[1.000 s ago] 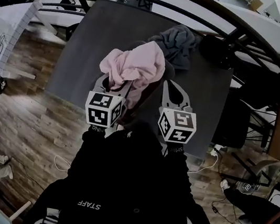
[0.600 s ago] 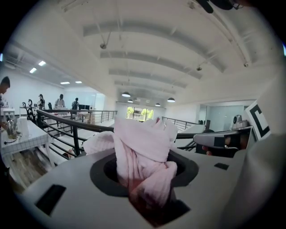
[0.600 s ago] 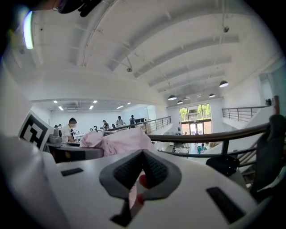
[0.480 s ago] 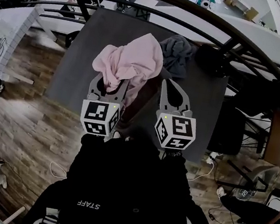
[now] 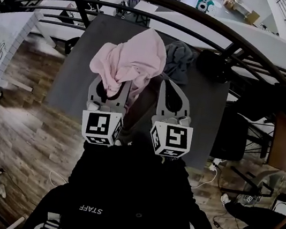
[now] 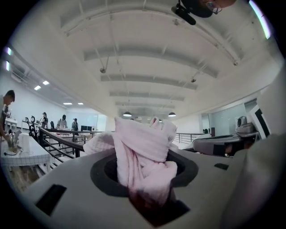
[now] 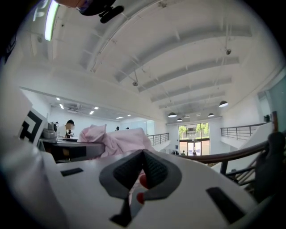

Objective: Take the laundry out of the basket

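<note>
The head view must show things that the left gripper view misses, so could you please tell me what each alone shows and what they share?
Only the head view shows the grey garment lying on the dark table, and the person's black top. Only the left gripper view shows the ceiling and its lamps. Both show the left gripper shut on the pink garment, which is bunched between its jaws.

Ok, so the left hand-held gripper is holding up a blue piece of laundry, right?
Not quite. The laundry that the left hand-held gripper is holding up is pink, not blue. The left gripper view shows it bunched between the jaws.
</note>
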`<state>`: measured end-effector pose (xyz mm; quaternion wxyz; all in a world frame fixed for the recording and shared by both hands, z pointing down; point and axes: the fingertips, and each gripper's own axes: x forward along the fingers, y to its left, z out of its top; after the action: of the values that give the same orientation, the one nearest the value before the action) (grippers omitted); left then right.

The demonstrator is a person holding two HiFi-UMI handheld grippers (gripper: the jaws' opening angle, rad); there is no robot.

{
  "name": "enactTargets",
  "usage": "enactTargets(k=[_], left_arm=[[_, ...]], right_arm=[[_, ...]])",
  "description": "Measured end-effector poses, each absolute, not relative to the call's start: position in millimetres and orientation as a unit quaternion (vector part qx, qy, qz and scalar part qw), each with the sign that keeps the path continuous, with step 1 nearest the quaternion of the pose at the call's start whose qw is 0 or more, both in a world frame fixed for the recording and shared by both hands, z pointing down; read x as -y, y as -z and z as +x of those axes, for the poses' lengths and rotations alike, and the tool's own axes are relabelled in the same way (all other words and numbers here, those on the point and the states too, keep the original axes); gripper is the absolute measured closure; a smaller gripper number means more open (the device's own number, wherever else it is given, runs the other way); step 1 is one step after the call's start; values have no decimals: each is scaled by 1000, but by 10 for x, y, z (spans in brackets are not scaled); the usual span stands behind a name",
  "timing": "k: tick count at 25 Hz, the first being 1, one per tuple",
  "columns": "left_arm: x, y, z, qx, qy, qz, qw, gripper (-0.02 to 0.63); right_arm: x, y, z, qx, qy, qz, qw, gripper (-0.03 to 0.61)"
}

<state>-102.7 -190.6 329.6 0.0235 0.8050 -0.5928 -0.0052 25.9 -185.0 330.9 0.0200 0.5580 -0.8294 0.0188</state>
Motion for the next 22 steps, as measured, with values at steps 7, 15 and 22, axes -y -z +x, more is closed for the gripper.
enactTargets(k=[7, 15, 22], left_arm=[[1909, -3126, -1031, 595, 18, 803, -2, 411], [1895, -2993, -1009, 593, 29, 805, -17, 411], [1878, -2953, -1004, 593, 29, 804, -21, 411]], right_arm=[[1823, -3170, 274, 824, -2, 566, -5, 565], [1805, -3065, 292, 819, 13, 574, -20, 565], [1792, -3056, 266, 819, 14, 573, -22, 565]])
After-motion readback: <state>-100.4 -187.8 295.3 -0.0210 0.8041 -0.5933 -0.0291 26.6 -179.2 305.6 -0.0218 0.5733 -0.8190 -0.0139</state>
